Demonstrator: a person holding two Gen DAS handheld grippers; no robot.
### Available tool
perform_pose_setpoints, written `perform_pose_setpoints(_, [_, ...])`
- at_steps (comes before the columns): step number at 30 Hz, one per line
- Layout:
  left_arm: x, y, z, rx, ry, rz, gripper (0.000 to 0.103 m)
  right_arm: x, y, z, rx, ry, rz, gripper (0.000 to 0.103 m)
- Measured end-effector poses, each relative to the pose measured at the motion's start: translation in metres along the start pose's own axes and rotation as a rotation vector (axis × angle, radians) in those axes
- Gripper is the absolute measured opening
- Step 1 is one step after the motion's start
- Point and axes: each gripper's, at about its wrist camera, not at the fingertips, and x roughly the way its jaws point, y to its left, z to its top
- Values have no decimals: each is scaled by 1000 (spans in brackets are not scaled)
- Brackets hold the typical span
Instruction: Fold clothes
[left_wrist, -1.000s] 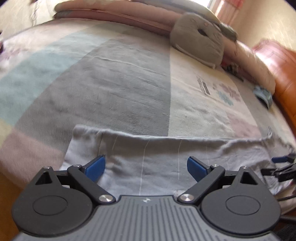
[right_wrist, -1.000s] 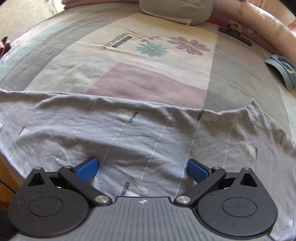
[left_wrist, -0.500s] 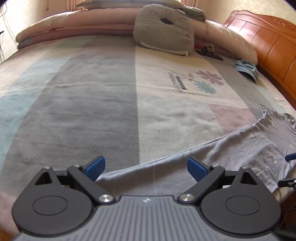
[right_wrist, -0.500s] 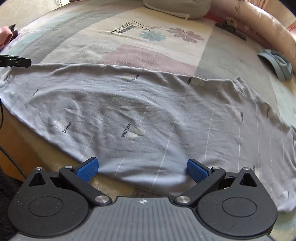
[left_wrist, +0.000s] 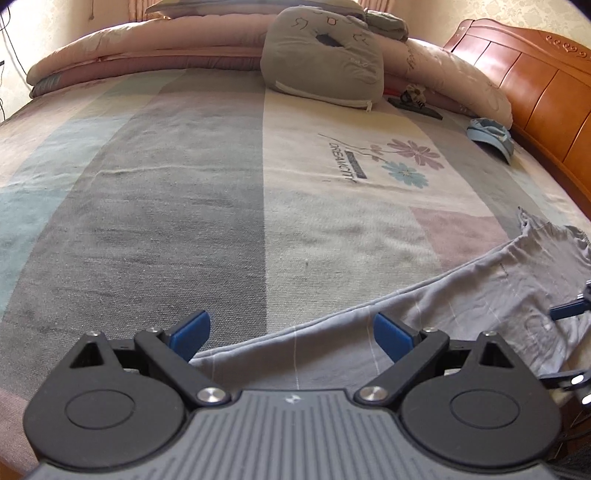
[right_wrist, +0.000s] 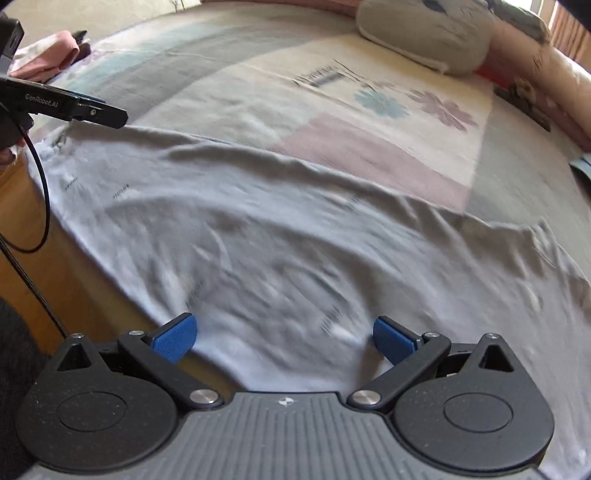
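Grey garment (right_wrist: 295, 240) spread along the bed's (left_wrist: 166, 184) near edge

Left gripper (left_wrist: 291, 332) and right gripper (right_wrist: 284, 336) both have fingers spread wide, holding nothing, low in frame over the cloth.

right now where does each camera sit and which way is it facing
Left wrist: on the left hand-held gripper, low at the bed's near edge, looking across the bed to the pillow and headboard; its open blue fingers show.
Right wrist: on the right hand-held gripper, looking over the shirt; its open fingers show.
Shared: shirt, pillow, flower print, and each other's gripper at the frame edge.
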Motion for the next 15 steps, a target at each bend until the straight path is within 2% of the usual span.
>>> perform_pose_setpoints(3, [1,-4,4,-1,-15,-10,95,-10,-24,-6,89,-13,-51,103])
perform_pose_setpoints(6, [4,-10,6,11,-14,-15,95,-8,-46,-20,190,45,-89,103])
perform_pose_setpoints(11, [5,-19,12,27,-15,-13,95,-16,-49,-33,148,81,-91,103])
perform_pose_setpoints(15, [2,-30,21,42,-38,-14,95,-29,-76,-33,254,-10,-150,103])
